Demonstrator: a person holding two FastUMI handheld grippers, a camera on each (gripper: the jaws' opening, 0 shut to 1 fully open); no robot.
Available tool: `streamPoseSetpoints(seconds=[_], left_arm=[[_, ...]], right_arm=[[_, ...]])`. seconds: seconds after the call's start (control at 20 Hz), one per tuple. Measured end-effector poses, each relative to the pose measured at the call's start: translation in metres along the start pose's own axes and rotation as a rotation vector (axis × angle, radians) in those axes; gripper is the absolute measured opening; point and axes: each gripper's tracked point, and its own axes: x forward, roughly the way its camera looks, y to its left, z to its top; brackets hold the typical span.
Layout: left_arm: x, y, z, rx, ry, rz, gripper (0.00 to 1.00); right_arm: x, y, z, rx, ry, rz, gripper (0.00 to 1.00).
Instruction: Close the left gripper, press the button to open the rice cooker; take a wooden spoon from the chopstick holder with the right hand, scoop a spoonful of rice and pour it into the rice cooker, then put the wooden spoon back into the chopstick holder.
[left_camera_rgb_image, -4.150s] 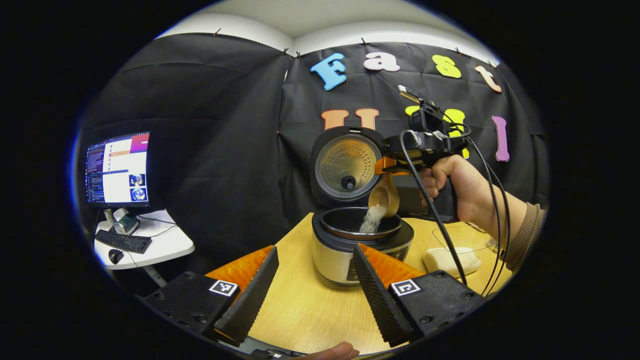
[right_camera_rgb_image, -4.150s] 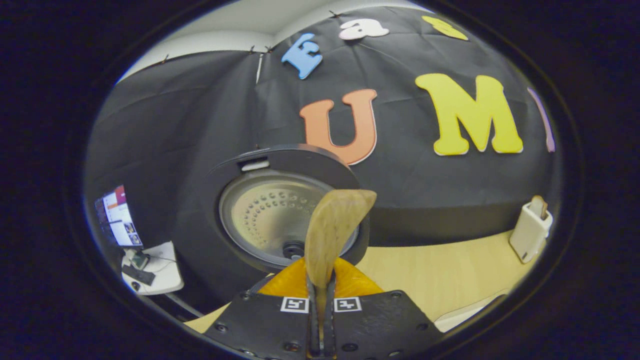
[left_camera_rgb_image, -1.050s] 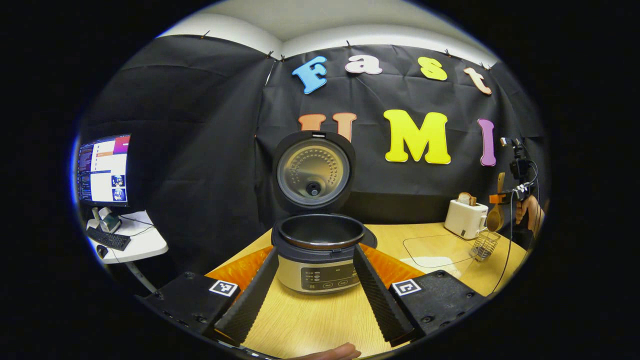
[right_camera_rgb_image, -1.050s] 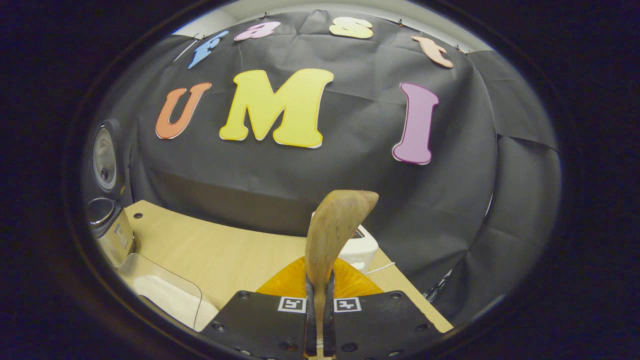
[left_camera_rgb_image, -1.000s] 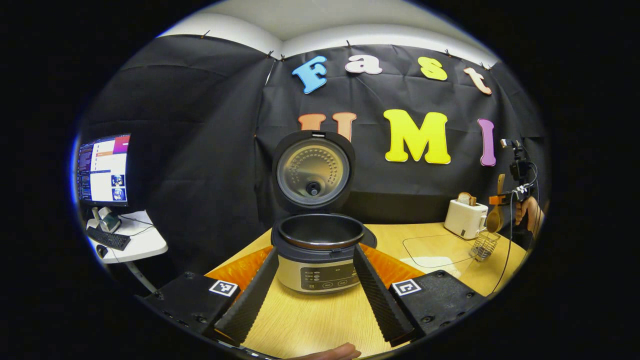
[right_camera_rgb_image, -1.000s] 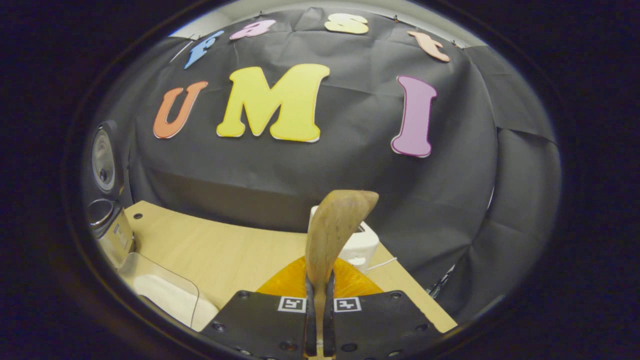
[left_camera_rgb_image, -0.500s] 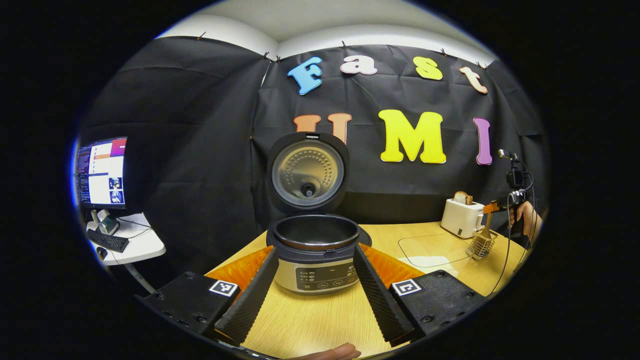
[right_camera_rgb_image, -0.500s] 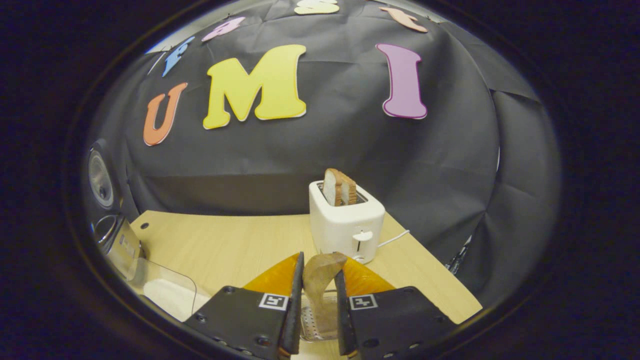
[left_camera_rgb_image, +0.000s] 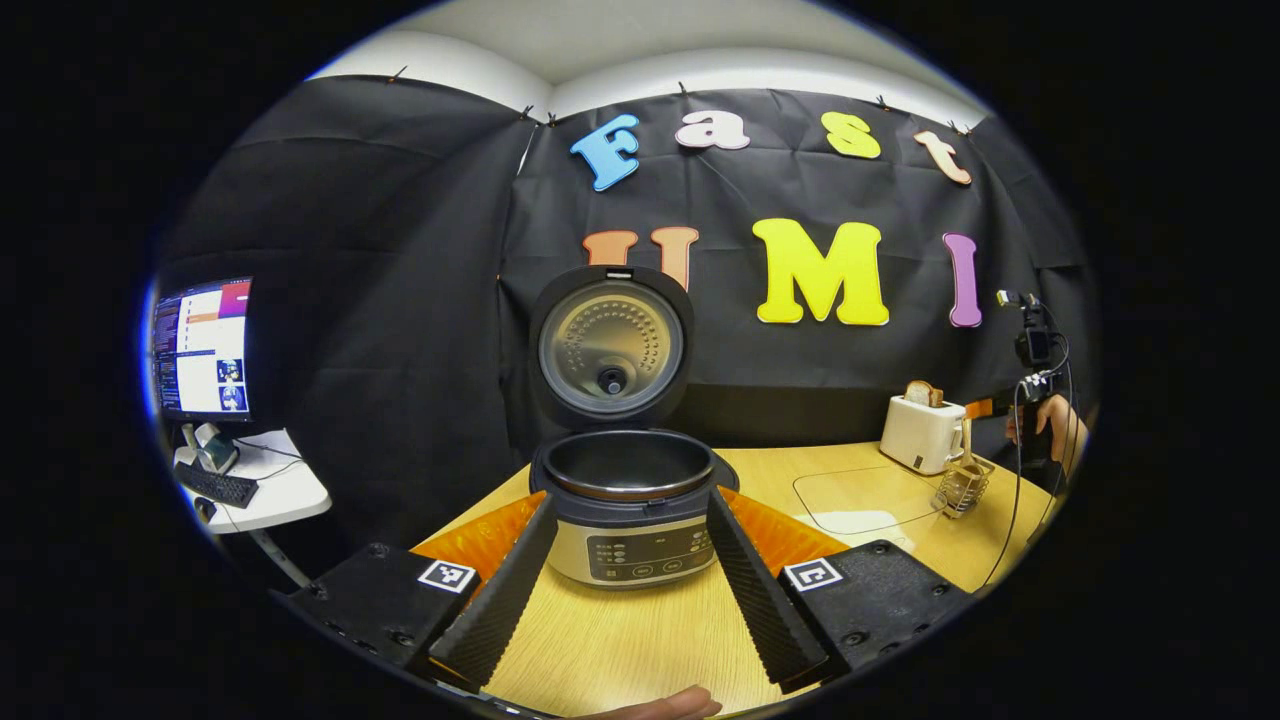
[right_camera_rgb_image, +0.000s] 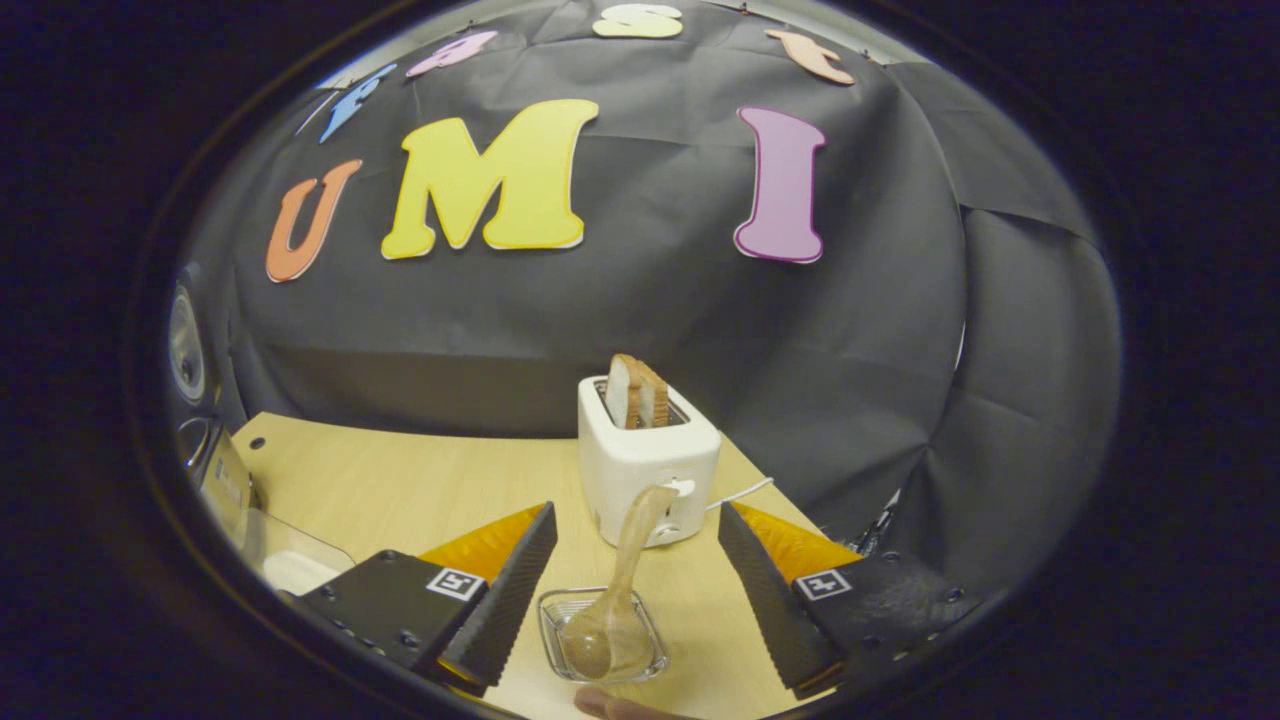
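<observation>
Wooden spoon (right_camera_rgb_image: 612, 600) standing bowl-down in chopstick holder (right_camera_rgb_image: 604, 622), near toaster (right_camera_rgb_image: 648, 465). Right claw (right_camera_rgb_image: 635, 580) open, empty. Left claw (left_camera_rgb_image: 628, 580) open before open rice cooker (left_camera_rgb_image: 625, 490). Withdraw straight up, avoiding handle.

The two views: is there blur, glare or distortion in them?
Left gripper view: sharp, glare on the rice cooker lid's inner plate, table edges bent by the fisheye. Right gripper view: dimmer, the wooden spoon in the chopstick holder slightly soft, toaster clear.
</observation>
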Motion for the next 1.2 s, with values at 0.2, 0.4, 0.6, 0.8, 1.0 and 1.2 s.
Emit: streamPoseSetpoints(seconds=[0.2,0.4,0.6,0.8,1.0,1.2], left_arm=[[0.000,-0.002,0.001,0.006,0.000,-0.005,0.96],[-0.002,-0.001,0.003,0.015,-0.005,0.000,0.96],[-0.004,-0.002,0.004,0.002,-0.009,-0.003,0.96],[-0.008,-0.004,0.010,0.003,-0.023,-0.007,0.96],[-0.011,-0.010,0.013,0.001,-0.027,-0.015,0.96],[-0.019,-0.004,0.025,-0.017,-0.034,0.040,0.96]], right_arm=[[-0.013,0.005,0.007,-0.009,-0.006,0.009,0.96],[-0.049,0.005,0.017,-0.011,-0.031,0.012,0.96],[-0.097,0.005,0.026,0.006,-0.084,0.021,0.97],[-0.141,0.007,0.032,0.008,-0.147,0.043,0.96],[-0.177,0.007,0.030,0.010,-0.206,0.050,0.97],[-0.199,0.013,0.016,0.018,-0.208,0.102,0.95]])
